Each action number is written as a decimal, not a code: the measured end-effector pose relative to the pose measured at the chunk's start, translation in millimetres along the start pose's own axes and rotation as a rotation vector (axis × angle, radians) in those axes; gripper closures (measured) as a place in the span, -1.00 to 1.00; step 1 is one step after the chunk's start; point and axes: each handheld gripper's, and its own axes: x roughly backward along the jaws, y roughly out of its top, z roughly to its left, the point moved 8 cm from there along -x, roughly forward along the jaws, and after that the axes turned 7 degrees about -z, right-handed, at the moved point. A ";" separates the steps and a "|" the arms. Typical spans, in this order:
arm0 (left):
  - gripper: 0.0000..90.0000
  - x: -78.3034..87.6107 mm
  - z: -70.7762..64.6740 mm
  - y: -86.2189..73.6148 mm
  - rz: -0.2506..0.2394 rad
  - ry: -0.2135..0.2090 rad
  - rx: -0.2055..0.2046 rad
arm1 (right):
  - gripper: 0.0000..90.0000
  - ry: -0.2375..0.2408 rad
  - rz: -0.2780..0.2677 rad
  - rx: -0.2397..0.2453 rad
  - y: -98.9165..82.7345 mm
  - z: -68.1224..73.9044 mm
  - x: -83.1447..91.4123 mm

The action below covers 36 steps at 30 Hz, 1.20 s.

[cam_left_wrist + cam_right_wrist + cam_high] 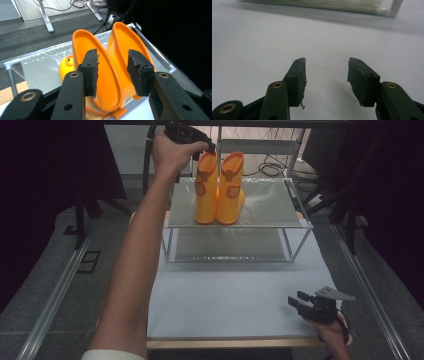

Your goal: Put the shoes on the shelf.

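Note:
Two orange rubber boots (pixel 220 185) stand upright side by side on the top shelf of a metal rack (pixel 270 207). My left gripper (pixel 207 149) reaches over their tops at the back left. In the left gripper view one pad (pixel 90 72) sits inside the left boot (pixel 81 42) and the other pad (pixel 138 72) inside the right boot (pixel 125 35). The two adjoining boot walls lie between the pads, and a little orange still shows beside each pad. My left gripper (pixel 112 62) stands partly open. My right gripper (pixel 296 301) rests open on the white table top, with nothing between its fingers (pixel 327 75).
The rack has a lower shelf (pixel 227 245) under the boots and thin metal legs. White table surface (pixel 225 295) spreads in front of it. Metal rails (pixel 55 290) run along both sides of the table. Cables lie on the floor behind (pixel 270 167).

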 end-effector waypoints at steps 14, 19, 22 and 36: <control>0.63 52.9 14.4 -26.8 -0.021 -0.049 -0.035 | 0.07 -0.002 0.003 0.008 0.2 1.3 -0.9; 0.78 61.7 21.9 -41.3 -0.008 -0.045 -0.049 | 0.07 -0.001 0.006 0.011 -0.1 2.5 -1.9; 0.83 63.3 24.7 -49.5 -0.001 -0.049 -0.052 | 0.07 -0.002 0.007 0.013 0.0 2.7 -1.8; 0.94 58.4 42.6 -92.8 0.048 -0.049 -0.058 | 0.07 -0.002 0.008 0.017 0.4 3.8 -2.3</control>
